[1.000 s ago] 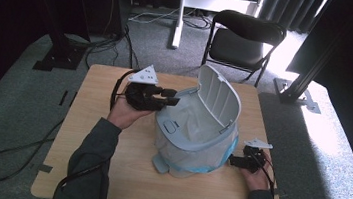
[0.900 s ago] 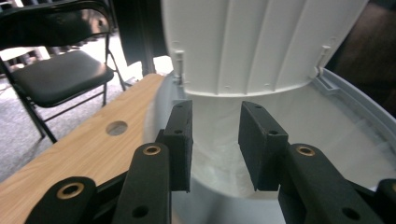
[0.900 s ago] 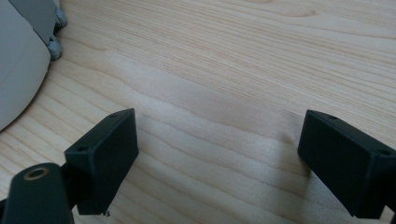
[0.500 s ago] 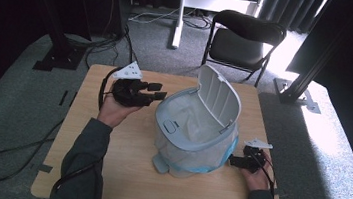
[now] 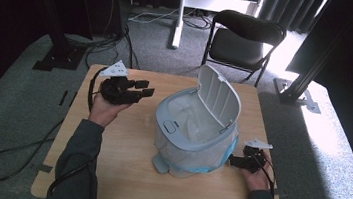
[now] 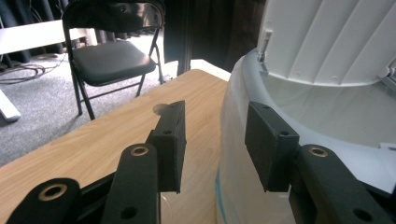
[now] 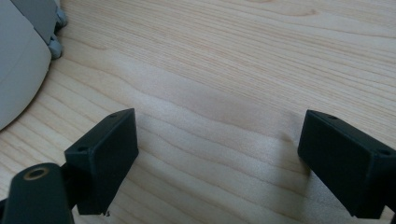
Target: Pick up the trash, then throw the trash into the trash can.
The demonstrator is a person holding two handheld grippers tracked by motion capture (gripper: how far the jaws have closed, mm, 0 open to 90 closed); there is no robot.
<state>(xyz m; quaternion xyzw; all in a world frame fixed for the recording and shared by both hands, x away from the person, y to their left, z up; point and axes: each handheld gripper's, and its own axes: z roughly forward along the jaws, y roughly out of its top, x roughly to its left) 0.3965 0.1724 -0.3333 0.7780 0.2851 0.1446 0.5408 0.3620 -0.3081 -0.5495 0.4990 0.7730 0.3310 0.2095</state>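
Note:
A pale grey bin [image 5: 196,127] stands in the middle of the wooden table [image 5: 120,173], its lid [image 5: 220,99] tipped up at the back and a white bag lining it. My left gripper [image 5: 144,88] hovers left of the bin, pointing at it, apart from the rim. Its jaws have just been opening and stand open with nothing between them. In the left gripper view the bin wall [image 6: 336,107] rises behind the right jaw of that gripper [image 6: 215,135]. My right gripper [image 5: 232,161] rests low at the bin's right side, open [image 7: 217,158] over bare wood, with the bin's base [image 7: 18,60] at the upper left.
A black folding chair [image 5: 244,42] stands beyond the table's far edge. Cables [image 5: 12,156] loop on the grey carpet at the left. A stand foot [image 5: 296,93] sits by the table's far right corner.
My left gripper has drawn back to the left, away from the bin's rim, and its jaws have widened. The right gripper and the bin have stayed put.

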